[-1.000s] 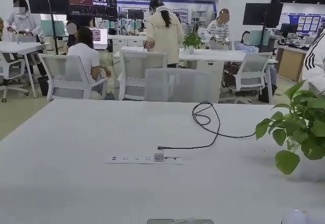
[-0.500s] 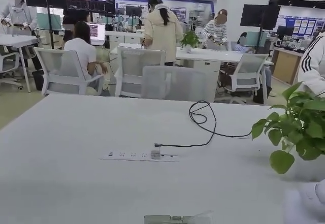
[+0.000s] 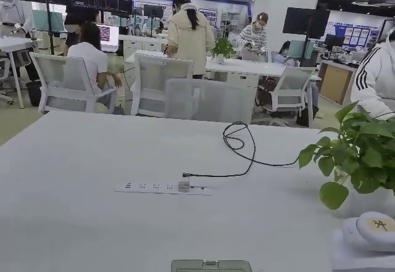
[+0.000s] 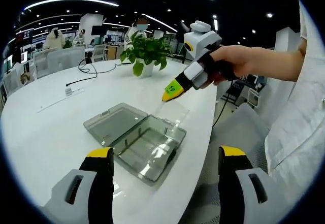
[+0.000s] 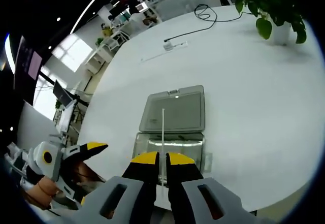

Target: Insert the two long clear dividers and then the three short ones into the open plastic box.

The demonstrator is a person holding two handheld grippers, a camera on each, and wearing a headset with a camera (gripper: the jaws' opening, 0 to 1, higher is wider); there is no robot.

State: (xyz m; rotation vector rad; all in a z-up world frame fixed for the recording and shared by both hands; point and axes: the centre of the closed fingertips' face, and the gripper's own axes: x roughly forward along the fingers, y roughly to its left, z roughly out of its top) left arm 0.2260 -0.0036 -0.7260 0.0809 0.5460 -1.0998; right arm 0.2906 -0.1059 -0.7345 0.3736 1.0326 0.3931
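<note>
The white tabletop (image 4: 45, 132) carries the open plastic box (image 4: 147, 149) close to its near edge, with the lid (image 4: 114, 125) folded out flat beside the deeper half. I can make out no divider seated inside, though clear parts would be hard to spot. The right gripper (image 5: 161, 159) is pinched together on a clear divider (image 5: 162, 127), held edge-on above the box. The left gripper (image 4: 166, 152) has its jaws spread wide and holds nothing, hanging just short of the box. To my mind the step in hand is seating this first divider. It should go down upright and square to the box walls, both ends meeting their slots together. The free gripper could steady the box wall, since so light a box may skate.
</note>
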